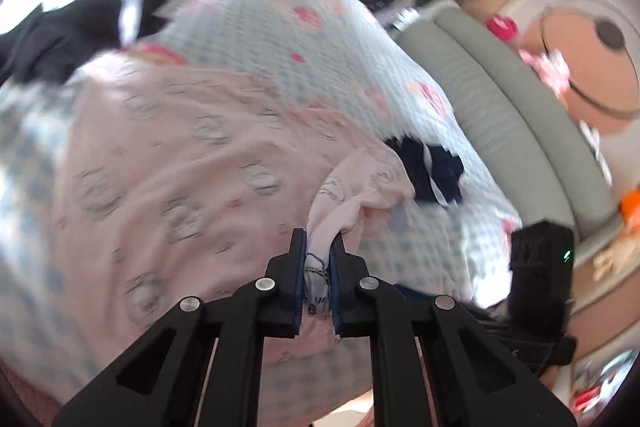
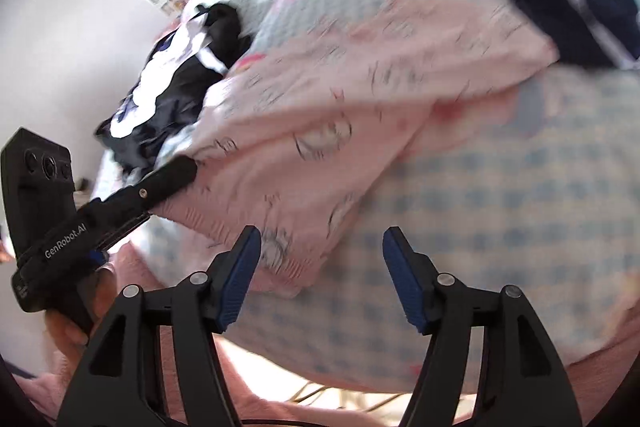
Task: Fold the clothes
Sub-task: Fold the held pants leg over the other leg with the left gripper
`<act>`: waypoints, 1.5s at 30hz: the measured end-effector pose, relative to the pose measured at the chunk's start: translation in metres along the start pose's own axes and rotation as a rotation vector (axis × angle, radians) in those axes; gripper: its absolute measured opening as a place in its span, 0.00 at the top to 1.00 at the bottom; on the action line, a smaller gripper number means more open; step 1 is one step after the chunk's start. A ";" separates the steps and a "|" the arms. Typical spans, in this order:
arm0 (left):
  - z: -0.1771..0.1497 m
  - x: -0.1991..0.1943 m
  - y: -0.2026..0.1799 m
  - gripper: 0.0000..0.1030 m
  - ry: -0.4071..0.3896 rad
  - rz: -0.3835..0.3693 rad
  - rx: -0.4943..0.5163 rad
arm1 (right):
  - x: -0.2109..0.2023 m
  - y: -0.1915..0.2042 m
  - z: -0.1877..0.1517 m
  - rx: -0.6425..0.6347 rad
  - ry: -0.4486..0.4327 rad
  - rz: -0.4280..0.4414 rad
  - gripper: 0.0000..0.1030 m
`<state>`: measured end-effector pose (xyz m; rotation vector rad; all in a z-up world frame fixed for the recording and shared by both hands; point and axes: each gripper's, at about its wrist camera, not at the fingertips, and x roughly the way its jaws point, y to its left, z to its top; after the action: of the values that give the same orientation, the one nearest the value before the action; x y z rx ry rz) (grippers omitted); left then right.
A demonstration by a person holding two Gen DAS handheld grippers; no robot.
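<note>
The left tongs (image 1: 319,247) were pinched tight on a bunched edge of the pink garment (image 1: 168,155), which lay spread on the checked bed (image 1: 280,27). A dark folded cloth (image 1: 434,173) sat at three o'clock.

The right tongs (image 2: 320,255) stood wide apart with nothing in them, over the pink garment's hem (image 2: 288,267) at six o'clock. The left tongs (image 2: 180,167) pinched the garment at nine o'clock.

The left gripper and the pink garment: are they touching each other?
Touching. The left wrist view shows the left gripper shut on a bunched fold of the pink garment, cloth pinched between both pads.
</note>
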<state>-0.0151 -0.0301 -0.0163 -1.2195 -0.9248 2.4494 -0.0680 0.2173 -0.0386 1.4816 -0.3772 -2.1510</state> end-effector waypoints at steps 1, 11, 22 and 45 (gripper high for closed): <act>-0.003 -0.010 0.015 0.90 -0.012 -0.014 -0.078 | 0.005 0.004 -0.004 -0.009 0.012 0.010 0.36; -0.036 -0.027 0.076 0.90 0.031 -0.049 -0.268 | 0.043 0.034 -0.019 -0.097 0.088 -0.014 0.36; -0.030 -0.039 0.083 0.90 0.055 -0.059 -0.192 | 0.028 0.053 -0.012 -0.229 0.054 -0.114 0.38; -0.057 -0.019 0.113 0.46 0.111 0.187 -0.226 | 0.076 0.012 -0.012 -0.112 0.112 0.003 0.37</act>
<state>0.0475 -0.1009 -0.1025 -1.5666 -1.1261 2.4364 -0.0752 0.1663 -0.0971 1.5286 -0.2151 -2.0410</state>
